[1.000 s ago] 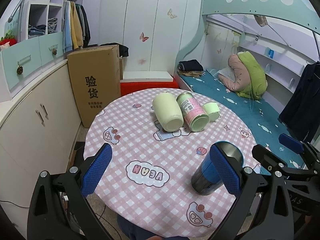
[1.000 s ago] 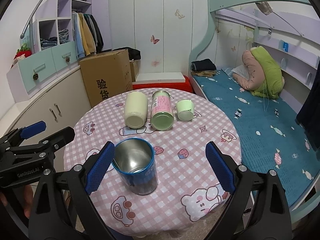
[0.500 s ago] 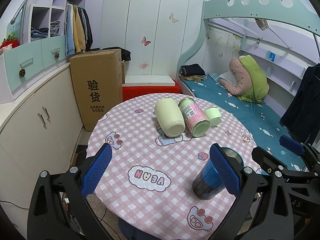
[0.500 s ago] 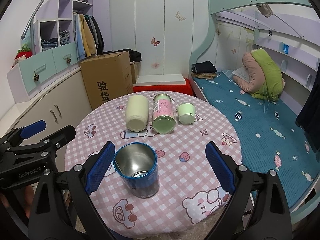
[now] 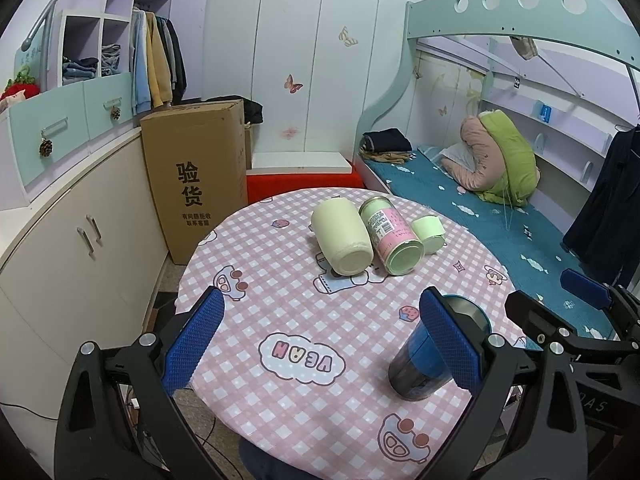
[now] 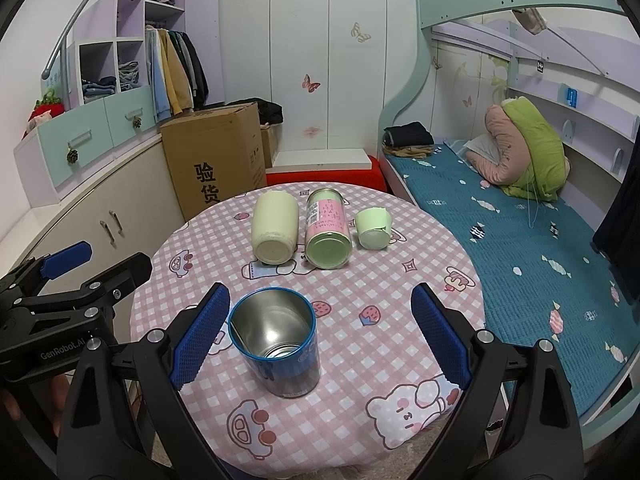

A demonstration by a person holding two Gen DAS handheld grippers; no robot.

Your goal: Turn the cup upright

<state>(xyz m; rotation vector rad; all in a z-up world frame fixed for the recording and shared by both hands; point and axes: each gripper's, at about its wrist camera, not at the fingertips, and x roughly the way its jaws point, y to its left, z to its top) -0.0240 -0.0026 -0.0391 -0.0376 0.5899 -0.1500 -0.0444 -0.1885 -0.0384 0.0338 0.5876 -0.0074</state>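
Observation:
A blue metal cup [image 6: 276, 346] stands upright with its mouth up near the front of the round pink-checked table [image 6: 400, 280]; it also shows in the left wrist view [image 5: 424, 364], partly behind my left gripper's right finger. Farther back lie three on their sides: a cream cup [image 6: 275, 232], a pink-and-green can [image 6: 327, 234] and a small green cup [image 6: 373, 227]. My right gripper [image 6: 318, 338] is open and empty, its left pad close beside the blue cup. My left gripper [image 5: 320, 346] is open and empty above the table's front.
A cardboard box [image 6: 216, 160] stands on the floor behind the table at left, beside low cabinets [image 6: 100, 216]. A bunk bed with blue bedding [image 6: 500, 220] runs along the right. A red-topped bench [image 6: 320, 174] sits behind the table.
Both grippers have drawn back and risen a little from the table. The blue cup stays upright in the same place; the lying cups have not moved.

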